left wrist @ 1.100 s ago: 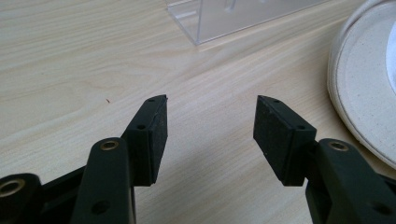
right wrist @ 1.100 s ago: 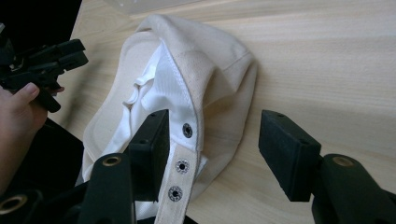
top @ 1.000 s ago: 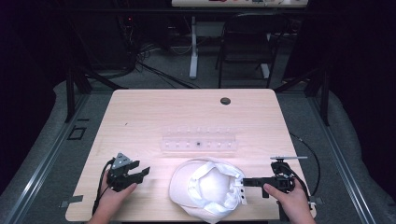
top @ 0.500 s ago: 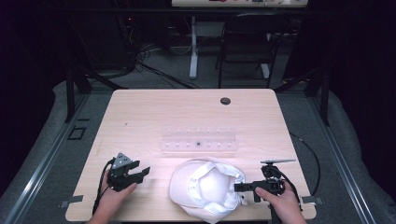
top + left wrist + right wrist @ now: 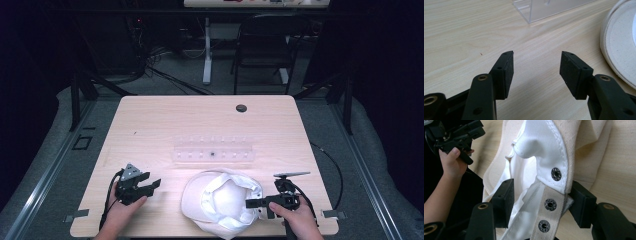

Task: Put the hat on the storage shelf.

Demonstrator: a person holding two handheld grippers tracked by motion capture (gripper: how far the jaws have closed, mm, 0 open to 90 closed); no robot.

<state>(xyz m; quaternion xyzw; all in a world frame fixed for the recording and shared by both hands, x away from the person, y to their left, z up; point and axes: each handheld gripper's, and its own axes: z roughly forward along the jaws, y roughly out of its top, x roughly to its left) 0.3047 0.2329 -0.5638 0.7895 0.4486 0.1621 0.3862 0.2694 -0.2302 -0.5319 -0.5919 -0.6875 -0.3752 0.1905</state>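
Cap, soft white ribbed lining

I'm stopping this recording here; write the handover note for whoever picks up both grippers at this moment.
Left gripper: open, empty, low over bare table left of the cap.
Right gripper: jaws either side of the cap's snap strap, not visibly clamped.
White cap: upside down at the table's near edge; clear tray behind it.
Done: right gripper placed at the strap.
Left: probably grip the strap and handle the cap; left gripper hasn't engaged.
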